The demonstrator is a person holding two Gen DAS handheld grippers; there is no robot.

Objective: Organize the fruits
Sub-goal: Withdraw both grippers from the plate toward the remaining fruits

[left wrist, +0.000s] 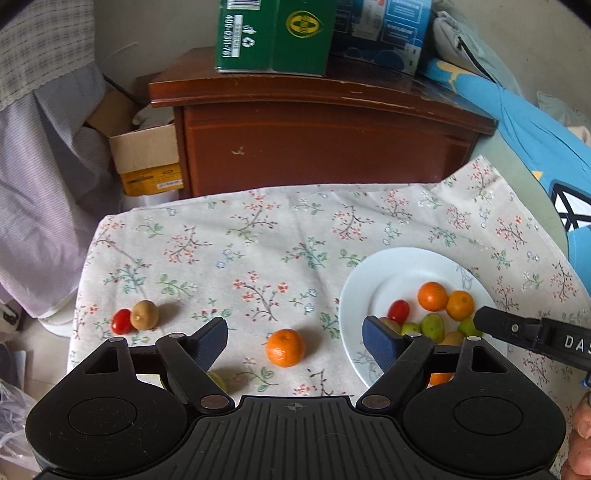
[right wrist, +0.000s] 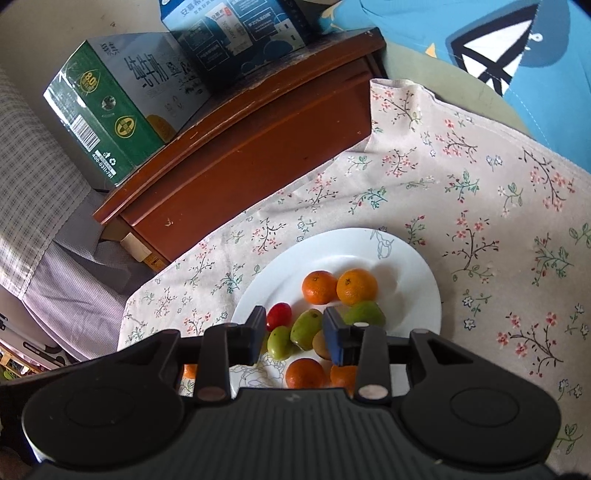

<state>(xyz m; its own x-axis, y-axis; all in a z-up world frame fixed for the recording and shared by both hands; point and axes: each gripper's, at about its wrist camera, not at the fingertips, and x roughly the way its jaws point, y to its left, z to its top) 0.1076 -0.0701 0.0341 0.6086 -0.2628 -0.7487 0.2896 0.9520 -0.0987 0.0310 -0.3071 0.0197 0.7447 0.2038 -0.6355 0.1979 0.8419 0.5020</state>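
Meanwhile, the left gripper (left wrist: 294, 341) is hovering with its jaws spread wide and empty above a loose orange (left wrist: 285, 348) lying at lower centre of the floral tablecloth (left wrist: 229, 251). Toward the lower left of that view, a kiwi (left wrist: 144, 314) is sitting with its long axis tilting slightly up and right, touching a cherry tomato (left wrist: 122, 320) on its left. A white plate (right wrist: 406, 258) is occupying the lower right of the left wrist view and the centre of the right wrist view, holding oranges (right wrist: 319, 287), a red tomato (right wrist: 279, 314) and several green fruits. The right gripper (right wrist: 295, 332) is poised over the plate with its jaws parted and gripping nothing, framing an oval green fruit (right wrist: 306, 328) whose long axis is running from lower left to upper right. A wooden cabinet (left wrist: 325, 147) carrying a green carton (left wrist: 273, 35) is standing behind the table.
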